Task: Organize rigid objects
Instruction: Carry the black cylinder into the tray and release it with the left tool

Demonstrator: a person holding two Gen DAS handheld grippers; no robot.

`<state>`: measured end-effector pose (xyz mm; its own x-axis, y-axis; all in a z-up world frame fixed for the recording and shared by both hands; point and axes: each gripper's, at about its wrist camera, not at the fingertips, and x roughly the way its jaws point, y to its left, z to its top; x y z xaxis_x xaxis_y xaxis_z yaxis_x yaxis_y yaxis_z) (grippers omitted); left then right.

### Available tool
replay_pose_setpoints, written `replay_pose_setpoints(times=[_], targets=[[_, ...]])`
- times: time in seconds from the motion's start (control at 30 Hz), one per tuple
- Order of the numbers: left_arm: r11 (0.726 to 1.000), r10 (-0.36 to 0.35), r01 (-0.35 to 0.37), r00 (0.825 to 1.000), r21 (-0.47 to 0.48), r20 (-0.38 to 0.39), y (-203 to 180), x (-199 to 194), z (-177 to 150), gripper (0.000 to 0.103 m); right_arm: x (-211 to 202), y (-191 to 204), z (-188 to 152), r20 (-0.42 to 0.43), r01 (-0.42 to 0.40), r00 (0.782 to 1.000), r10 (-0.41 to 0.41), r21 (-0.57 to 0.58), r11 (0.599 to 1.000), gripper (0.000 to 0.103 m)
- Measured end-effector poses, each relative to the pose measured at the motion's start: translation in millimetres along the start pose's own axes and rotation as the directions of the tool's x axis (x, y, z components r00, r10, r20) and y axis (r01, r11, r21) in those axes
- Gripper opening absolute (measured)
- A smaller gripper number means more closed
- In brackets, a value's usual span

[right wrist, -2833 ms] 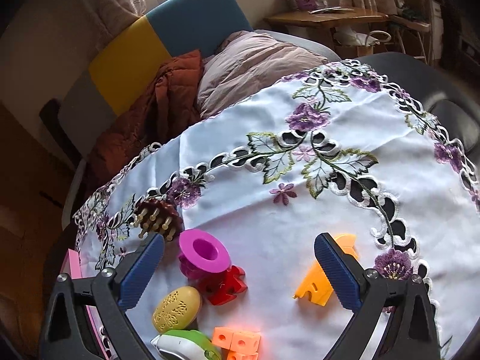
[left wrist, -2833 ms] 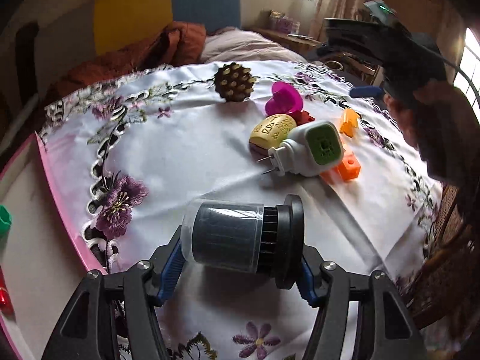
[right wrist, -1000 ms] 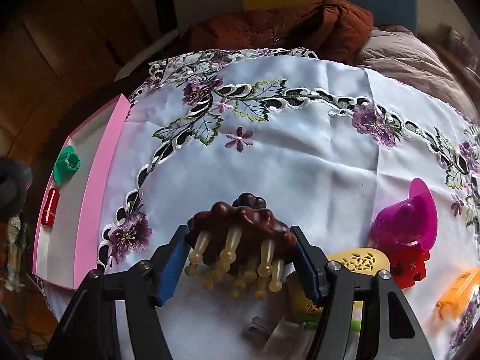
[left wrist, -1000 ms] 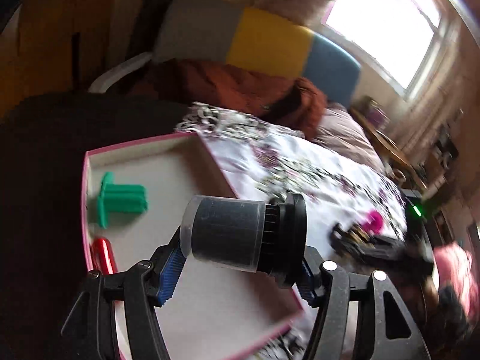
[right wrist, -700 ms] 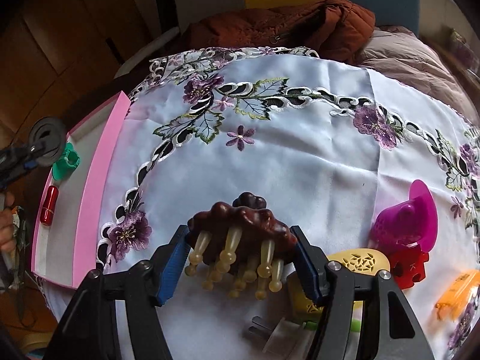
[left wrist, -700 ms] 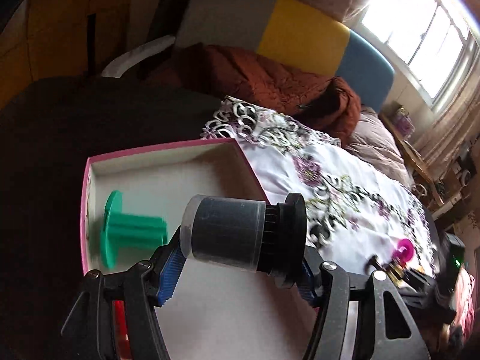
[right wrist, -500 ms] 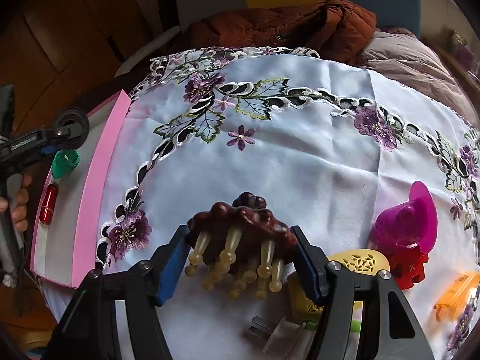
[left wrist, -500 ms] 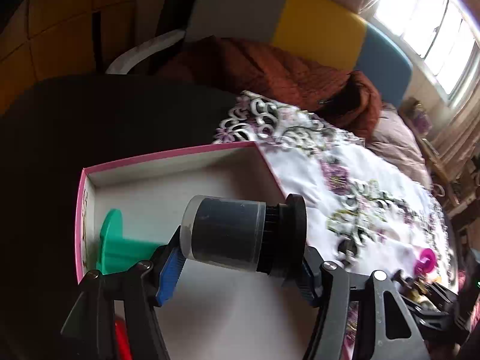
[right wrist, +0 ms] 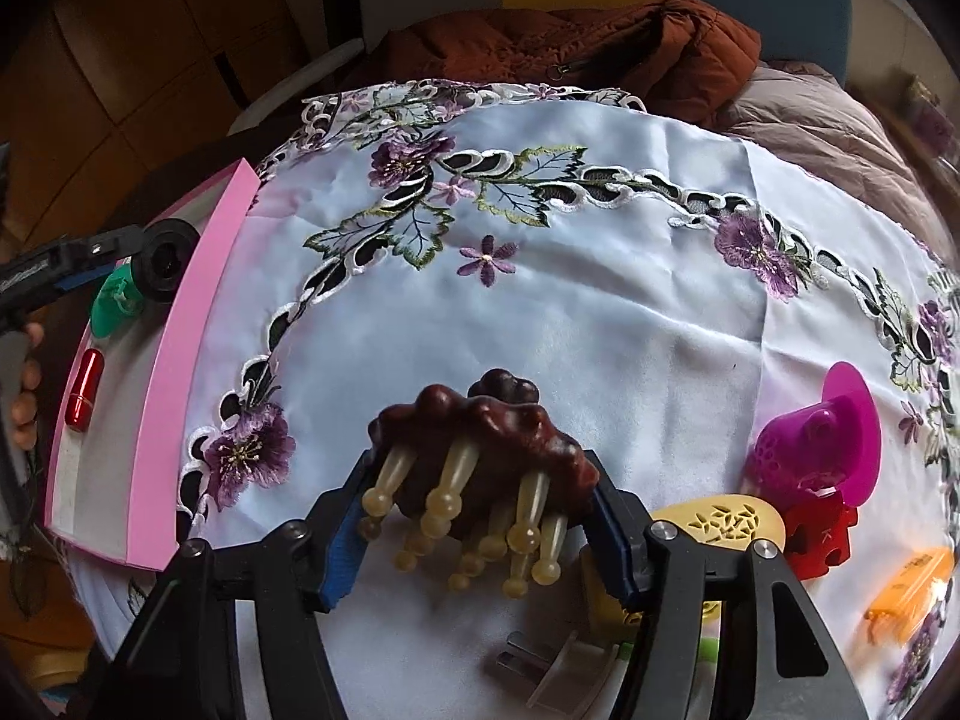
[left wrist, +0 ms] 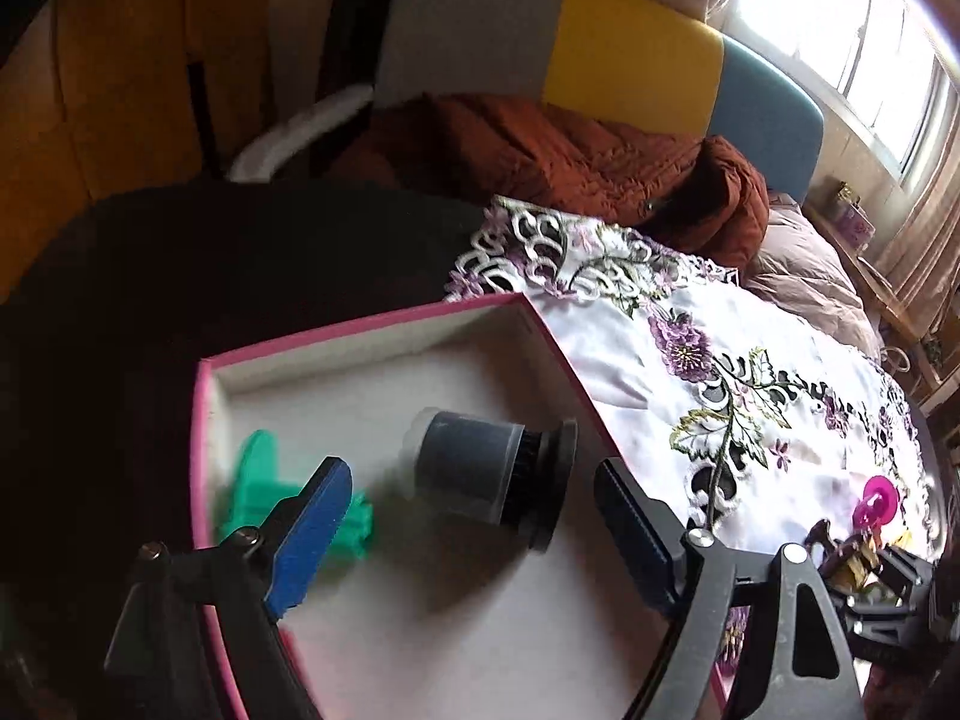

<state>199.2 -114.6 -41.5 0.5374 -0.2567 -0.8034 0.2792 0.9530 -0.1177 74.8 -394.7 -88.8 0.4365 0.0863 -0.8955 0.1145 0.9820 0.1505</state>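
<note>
A: Left wrist view. What lies between the fingers of the left gripper [left wrist: 474, 516]?

B: A grey cylinder with a black ribbed cap [left wrist: 489, 471]. The jaws are opening; the blue pads stand clear of it on both sides, so it is released. It lies on its side inside the pink-rimmed box [left wrist: 360, 327], cap end toward the box wall nearest the tablecloth.

A: What else is in the box?

B: A green spool-shaped piece [left wrist: 264, 492], blurred, just beside the left finger and near the cylinder. Whether the two touch cannot be told. In the right wrist view a red capsule [right wrist: 84, 381] also lies in the box, nearer the camera than the green piece.

A: Right wrist view. What is the state of the right gripper [right wrist: 474, 534]?

B: Its pads are clenched on a dark brown knobbed massager [right wrist: 480, 438] with pale pegs pointing toward the camera. Whether it rests on the embroidered tablecloth [right wrist: 600, 300] or is lifted off it cannot be told.

A: What lies to the right of that gripper?

B: A magenta funnel-like piece [right wrist: 822, 438], a red block [right wrist: 819, 531] touching it, a yellow oval with a cut-out pattern [right wrist: 726, 522], and an orange piece [right wrist: 912, 582], blurred, farther right. A white plug [right wrist: 558, 669] shows below the fingers.

A: Is the left gripper visible here?

B: Yes, at the left edge over the box, held by a hand [right wrist: 24, 384] at the frame's edge.
</note>
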Motion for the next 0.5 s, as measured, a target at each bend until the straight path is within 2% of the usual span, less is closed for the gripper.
replay_pose_setpoints(times=[0.1,0.27,0.5], targets=[[0.998,0.027,-0.029,0.999,0.047,0.042,-8.3,-28.2,-13.9,0.085,-0.4,-0.8,0.2,0.0,-0.004,1.0,0.004,0.003,1.0,0.064],[0.991,0.017,-0.028,0.997,0.129,0.081,-23.8,-66.3,-42.2,0.085,-0.9,-3.3,0.5,0.002,-0.018,1.0,0.018,0.022,1.0,0.064],[0.981,0.021,-0.041,0.994,0.188,0.104,-43.0,-103.7,-88.6,0.085,-4.4,-8.3,1.9,0.021,-0.033,0.999,0.031,0.066,0.997,0.065]])
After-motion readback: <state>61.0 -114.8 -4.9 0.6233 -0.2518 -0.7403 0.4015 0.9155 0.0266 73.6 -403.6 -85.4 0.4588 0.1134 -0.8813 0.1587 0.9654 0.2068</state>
